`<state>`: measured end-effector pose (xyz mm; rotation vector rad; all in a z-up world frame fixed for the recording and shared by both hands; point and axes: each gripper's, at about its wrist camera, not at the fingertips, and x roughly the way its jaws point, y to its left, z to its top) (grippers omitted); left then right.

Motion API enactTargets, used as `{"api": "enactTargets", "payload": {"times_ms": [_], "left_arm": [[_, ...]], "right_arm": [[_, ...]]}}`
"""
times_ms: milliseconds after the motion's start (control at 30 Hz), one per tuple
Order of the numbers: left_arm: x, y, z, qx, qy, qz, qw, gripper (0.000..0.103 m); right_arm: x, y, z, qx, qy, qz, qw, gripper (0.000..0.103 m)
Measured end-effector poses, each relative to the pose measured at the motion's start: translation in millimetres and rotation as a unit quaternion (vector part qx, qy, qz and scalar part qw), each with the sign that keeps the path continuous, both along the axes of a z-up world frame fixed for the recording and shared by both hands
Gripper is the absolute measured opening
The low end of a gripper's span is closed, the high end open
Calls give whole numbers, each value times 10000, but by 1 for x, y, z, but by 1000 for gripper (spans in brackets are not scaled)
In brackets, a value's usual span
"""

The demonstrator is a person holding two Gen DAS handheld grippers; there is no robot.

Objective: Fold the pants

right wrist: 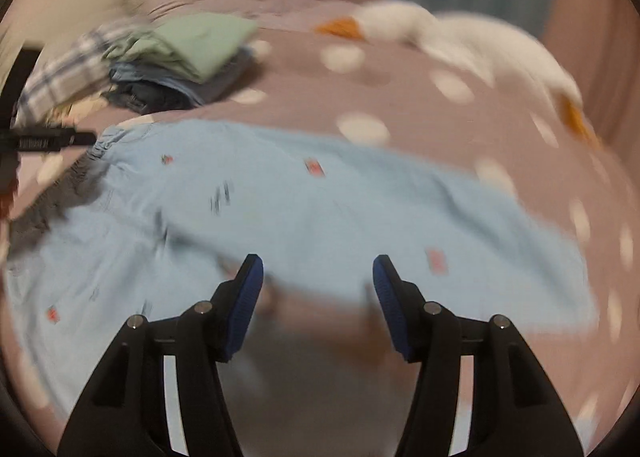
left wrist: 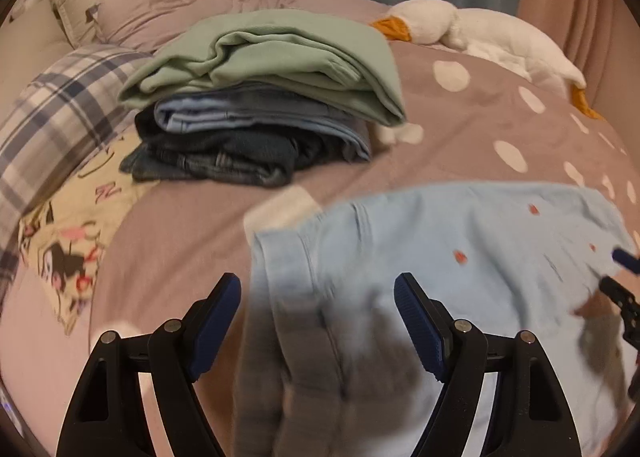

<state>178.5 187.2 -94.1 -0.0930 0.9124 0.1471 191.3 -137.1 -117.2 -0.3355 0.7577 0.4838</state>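
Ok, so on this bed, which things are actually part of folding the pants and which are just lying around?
Part of the job:
- light blue pants, spread on the bedspread
- left claw, open
- right claw, open

Just lying about:
- stack of folded clothes, green piece on top
- white plush goose
- plaid pillow
- cartoon-print pillow
- dotted bedspread

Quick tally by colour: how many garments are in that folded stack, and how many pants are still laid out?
Stack:
green garment: 1
light blue garment: 1
dark garments: apparently 2, blurred
Laid out:
light blue pants: 1
Total: 5
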Motion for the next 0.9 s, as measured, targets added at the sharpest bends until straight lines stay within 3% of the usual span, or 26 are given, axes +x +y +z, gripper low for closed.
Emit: {"api": "enactTargets", "payload": {"times_ms": [133,233,300,333,400,500,567,633,700,900], "left_arm": [[20,16,-14,134,259,81,9995,79],[33,24,-49,80,740,42,9972,80],[31,33,-60,-146,650,201,9976,90],[30,36,-60,-181,628,275,9975,94],[29,40,-62,-302,614,299,9972,95],[27,36,-62,-165,614,290,9976,96],[27,36,-63,-173,597,309,9976,98],[29,37,-63,-181,590,360,9974,101],[29,36,-64,-136,597,383,9974,102],[31,43,-65,-152,587,390,9974,103]], "right_arm": [[39,31,-9,-554,-80,599,9966,56],[56,38,-35,-810,460,1020,9904,54],[69,22,-41,-282,753,900,9927,58],[76,7,-41,-84,812,598,9949,61],[85,-21,-45,76,801,42,9968,78],[95,-70,-47,491,925,-736,9918,77],[97,-88,-44,471,871,-1093,9891,75],[105,-124,-47,465,955,-1624,9810,74],[111,-160,-46,587,1005,-2116,9704,64],[127,-233,-36,396,910,-3603,9276,62]]}}
